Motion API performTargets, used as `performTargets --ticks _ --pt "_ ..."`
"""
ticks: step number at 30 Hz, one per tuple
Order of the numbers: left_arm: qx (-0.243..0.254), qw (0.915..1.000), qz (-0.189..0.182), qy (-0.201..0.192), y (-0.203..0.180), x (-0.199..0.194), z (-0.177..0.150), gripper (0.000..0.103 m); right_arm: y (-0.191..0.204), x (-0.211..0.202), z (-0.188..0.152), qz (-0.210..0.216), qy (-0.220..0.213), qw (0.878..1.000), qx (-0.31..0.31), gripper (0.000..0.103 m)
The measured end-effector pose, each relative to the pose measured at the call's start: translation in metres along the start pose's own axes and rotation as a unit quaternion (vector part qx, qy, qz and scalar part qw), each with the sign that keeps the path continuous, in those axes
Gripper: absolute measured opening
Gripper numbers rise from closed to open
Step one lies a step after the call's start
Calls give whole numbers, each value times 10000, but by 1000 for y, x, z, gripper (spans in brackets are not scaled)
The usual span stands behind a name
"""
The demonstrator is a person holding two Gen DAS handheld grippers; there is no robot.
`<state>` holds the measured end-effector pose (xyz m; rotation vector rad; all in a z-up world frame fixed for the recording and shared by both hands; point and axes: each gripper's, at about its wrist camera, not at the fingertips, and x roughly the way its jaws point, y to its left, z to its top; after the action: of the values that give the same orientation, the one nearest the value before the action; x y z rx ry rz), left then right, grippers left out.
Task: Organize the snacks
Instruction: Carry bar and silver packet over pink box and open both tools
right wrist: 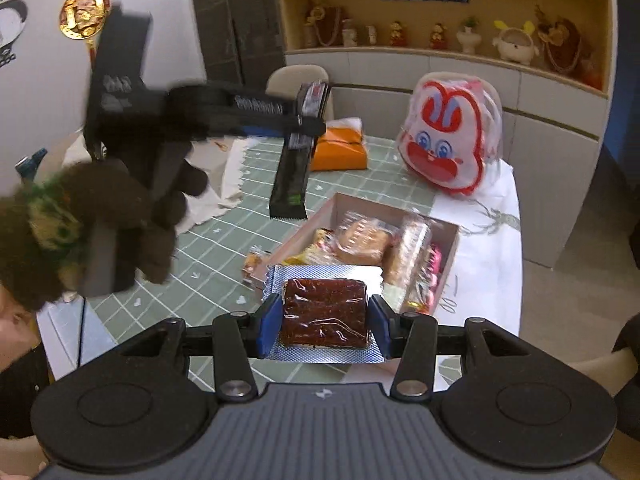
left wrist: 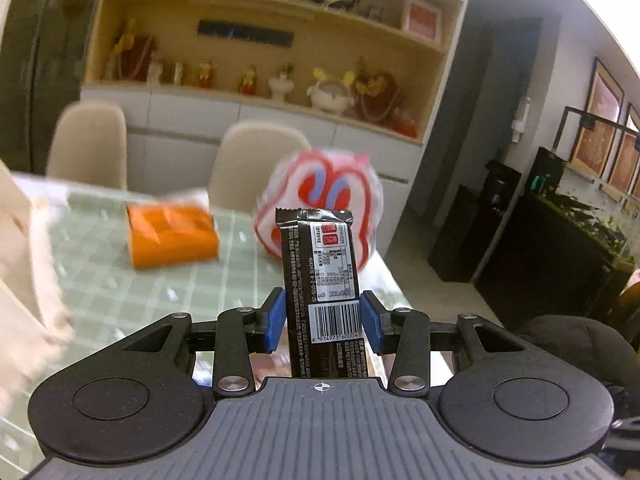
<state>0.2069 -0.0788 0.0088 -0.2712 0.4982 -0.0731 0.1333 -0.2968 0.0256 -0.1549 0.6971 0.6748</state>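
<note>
Your left gripper (left wrist: pixel 323 322) is clamped on a dark bar (left wrist: pixel 320 276), pads pressed to its long edges near the barcode, the bar standing upright at centre frame. In the right wrist view the same bar (right wrist: pixel 298 148) hangs in the air at upper middle, above the table (right wrist: pixel 216 240) and well clear of it, up and left of the box (right wrist: pixel 450 248).

Your right gripper (right wrist: pixel 323 322) is closed on a flat jerky pack (right wrist: pixel 325 312), dark red through clear film with a silver border, held low at centre frame just short of the box's near edge.

The box sits at centre right, already holding several wrapped snacks. One small snack (right wrist: pixel 252 264) lies on the table touching or just beside its left wall; I cannot tell which. Behind, an orange pack (right wrist: pixel 340 152) and a rabbit bag (right wrist: pixel 448 148) stand in the upper half.

You look to be mid-carry, both snacks lifted and neither dropped in yet. Next, bring the jerky pack forward over a free spot in the box and let go; then swing the bar down and right, tilting it flat so that it fits.
</note>
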Motion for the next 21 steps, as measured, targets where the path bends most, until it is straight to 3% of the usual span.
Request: performTargets --ticks 3,6,9,13,17,21 --pt "-366 9976 -277 524 16 29 -22 44 -16 10 -2 -110 134 9997 142 47" --pt "-571 9980 -178 221 21 28 -29 43 -27 21 4 -227 210 9994 184 47" --pt "-855 9960 -258 79 27 13 -14 43 -32 28 13 -241 157 9995 129 47" --pt "-1213 9925 113 58 47 -23 0 43 -37 47 31 -337 78 9994 94 47" --pt "-2027 9777 451 323 79 -55 -26 43 -45 71 47 -205 -3 9994 281 47" --pt "-2731 9549 894 748 106 -71 -68 43 -58 95 62 8 379 9960 812 47"
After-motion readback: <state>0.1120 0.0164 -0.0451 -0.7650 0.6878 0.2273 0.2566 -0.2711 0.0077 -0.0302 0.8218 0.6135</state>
